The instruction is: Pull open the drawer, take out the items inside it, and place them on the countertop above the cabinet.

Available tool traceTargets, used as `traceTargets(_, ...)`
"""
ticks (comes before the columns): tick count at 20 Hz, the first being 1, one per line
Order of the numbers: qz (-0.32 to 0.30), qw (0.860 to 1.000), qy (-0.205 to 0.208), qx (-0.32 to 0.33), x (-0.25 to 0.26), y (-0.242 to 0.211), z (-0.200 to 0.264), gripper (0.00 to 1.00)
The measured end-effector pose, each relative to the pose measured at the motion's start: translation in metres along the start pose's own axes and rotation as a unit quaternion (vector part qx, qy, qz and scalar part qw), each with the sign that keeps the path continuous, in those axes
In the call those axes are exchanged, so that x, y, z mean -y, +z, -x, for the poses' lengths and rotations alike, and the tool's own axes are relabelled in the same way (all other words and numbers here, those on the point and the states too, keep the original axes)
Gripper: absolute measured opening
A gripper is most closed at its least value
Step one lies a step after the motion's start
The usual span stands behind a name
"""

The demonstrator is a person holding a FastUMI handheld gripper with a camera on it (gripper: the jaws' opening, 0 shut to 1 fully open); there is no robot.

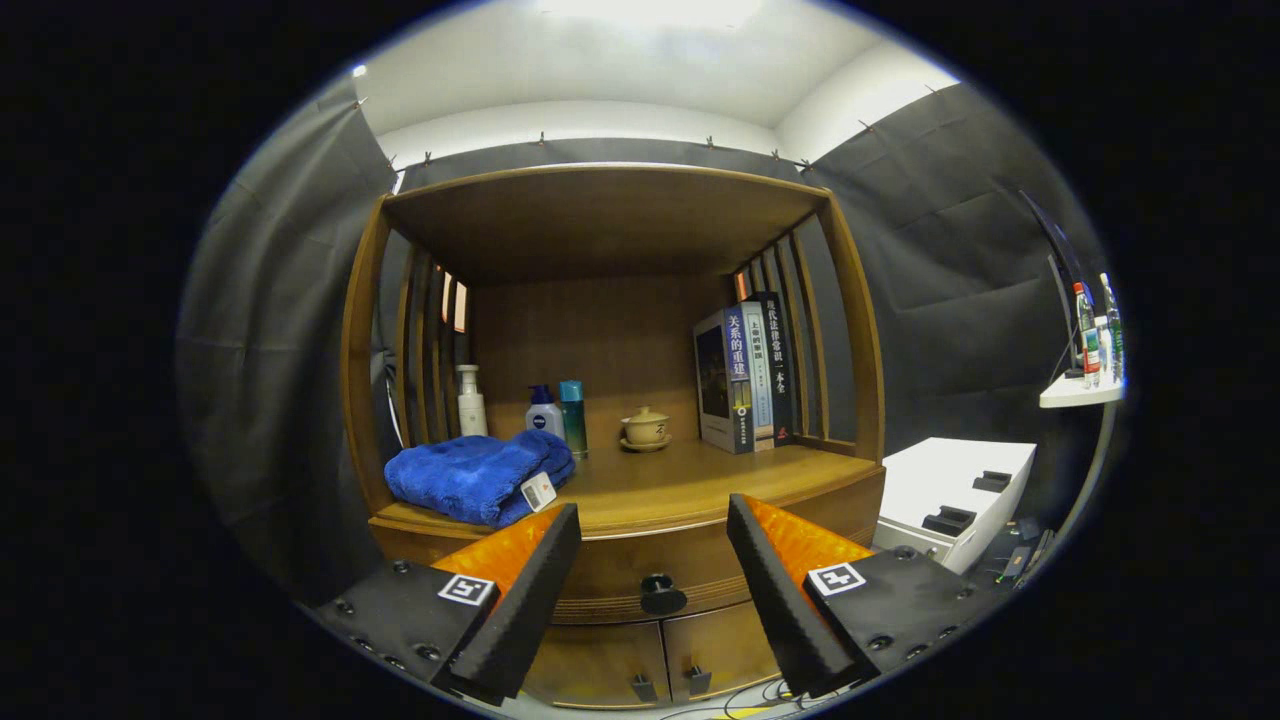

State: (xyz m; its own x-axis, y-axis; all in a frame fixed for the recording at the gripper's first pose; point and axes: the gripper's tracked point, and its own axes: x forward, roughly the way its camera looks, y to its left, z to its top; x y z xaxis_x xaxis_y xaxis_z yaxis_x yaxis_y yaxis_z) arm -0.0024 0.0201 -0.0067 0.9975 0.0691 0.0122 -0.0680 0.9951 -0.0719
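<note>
Drawer (640, 575) shut, contents hidden, dark round knob (661, 594) at 6 o'clock between spread, empty gripper (654, 525) fingers, blue towel (478, 476) at 10 o'clock.

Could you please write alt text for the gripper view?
Open tongs frame the knob of a shut wooden drawer. On the countertop above sit a blue towel, bottles, a teacup and books.

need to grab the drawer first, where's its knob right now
In the gripper view the round dark drawer knob sits on the closed drawer front, between the open claw fingers, below the countertop and above the two small cabinet doors.
</note>
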Motion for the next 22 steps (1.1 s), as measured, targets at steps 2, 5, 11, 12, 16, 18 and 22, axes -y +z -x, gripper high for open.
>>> traceTargets(2, 0.005, 1.000, 0.007, -0.003, -0.003, -0.003, -0.002, 0.98)
traceTargets(5, 0.018, 1.000, 0.016, -0.001, -0.006, -0.006, -0.006, 0.98)
traceTargets(11, 0.028, 0.999, 0.030, -0.007, -0.001, -0.027, -0.027, 0.98)
traceTargets(12, 0.023, 0.999, 0.034, -0.011, 0.000, -0.034, -0.032, 0.98)
traceTargets(16, 0.009, 0.998, 0.033, -0.043, 0.007, -0.062, -0.054, 0.98)
traceTargets(18, 0.023, 0.997, 0.034, -0.058, 0.014, -0.079, -0.062, 0.98)
traceTargets(22, 0.030, 0.995, 0.040, -0.089, 0.023, -0.115, -0.067, 0.86)
